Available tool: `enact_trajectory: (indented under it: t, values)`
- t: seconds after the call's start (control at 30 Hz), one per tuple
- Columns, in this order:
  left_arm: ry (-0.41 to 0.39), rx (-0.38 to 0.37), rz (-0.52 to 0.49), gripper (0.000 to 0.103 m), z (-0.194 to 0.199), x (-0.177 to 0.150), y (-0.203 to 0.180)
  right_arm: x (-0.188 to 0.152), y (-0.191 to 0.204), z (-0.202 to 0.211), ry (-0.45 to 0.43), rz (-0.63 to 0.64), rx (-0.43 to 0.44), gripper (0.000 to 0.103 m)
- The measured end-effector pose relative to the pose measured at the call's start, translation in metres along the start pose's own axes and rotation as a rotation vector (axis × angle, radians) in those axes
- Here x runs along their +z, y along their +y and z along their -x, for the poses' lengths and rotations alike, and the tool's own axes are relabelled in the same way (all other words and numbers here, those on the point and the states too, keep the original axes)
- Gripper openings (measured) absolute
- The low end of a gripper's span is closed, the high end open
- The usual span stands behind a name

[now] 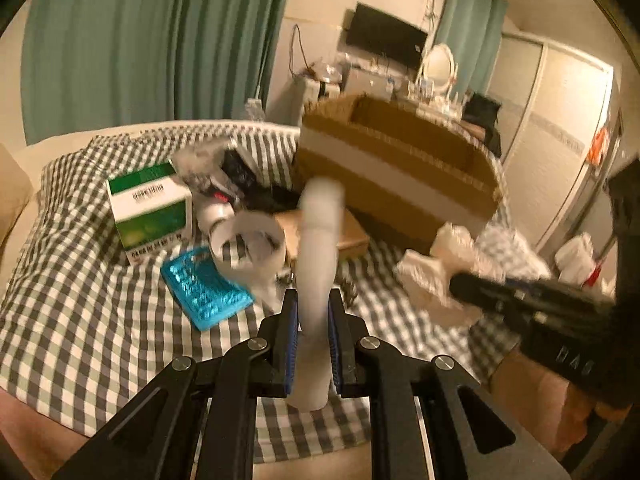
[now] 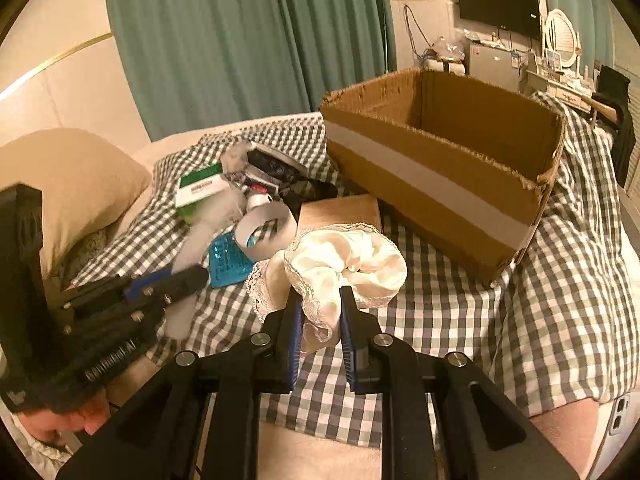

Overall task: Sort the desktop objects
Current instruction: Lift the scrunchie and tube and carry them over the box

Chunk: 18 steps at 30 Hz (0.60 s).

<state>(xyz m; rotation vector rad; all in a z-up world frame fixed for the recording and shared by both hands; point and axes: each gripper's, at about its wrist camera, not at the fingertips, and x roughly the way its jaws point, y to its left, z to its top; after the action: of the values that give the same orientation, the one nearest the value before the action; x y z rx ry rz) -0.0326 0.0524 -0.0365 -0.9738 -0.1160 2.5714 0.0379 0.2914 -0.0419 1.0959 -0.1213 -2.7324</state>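
Observation:
My left gripper point(image 1: 313, 300) is shut on a long white tube point(image 1: 319, 264) and holds it upright above the checked cloth; the tube is blurred. In the right wrist view the left gripper point(image 2: 188, 276) sits at the left with the tube point(image 2: 204, 240). My right gripper point(image 2: 322, 300) is shut on a cream lace-edged scrunchie point(image 2: 348, 264) above the cloth, short of the open cardboard box point(image 2: 440, 184). The right gripper point(image 1: 460, 284) also shows at the right in the left wrist view, with the scrunchie point(image 1: 432, 268) and the box point(image 1: 400, 172).
On the checked cloth point(image 1: 80, 288) lie a green and white box point(image 1: 150, 208), a blue plastic tray point(image 1: 204, 284), a white tape ring point(image 1: 250, 248), a small flat cardboard box point(image 2: 340, 210) and dark clutter point(image 2: 268, 172). A beige pillow point(image 2: 68, 184) lies at the left.

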Motion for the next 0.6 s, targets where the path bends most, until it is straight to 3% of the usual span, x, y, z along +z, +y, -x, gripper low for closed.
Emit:
enact_trajectory:
  t: [0.37, 0.6]
  values:
    - [-0.079, 0.017, -0.026, 0.013, 0.024, 0.035, -0.015, 0.027, 0.009, 0.02, -0.074, 0.043, 0.01, 0.017]
    - [-0.083, 0.019, -0.047, 0.013, 0.018, 0.059, -0.024, 0.052, 0.01, 0.022, -0.112, 0.074, 0.015, 0.017]
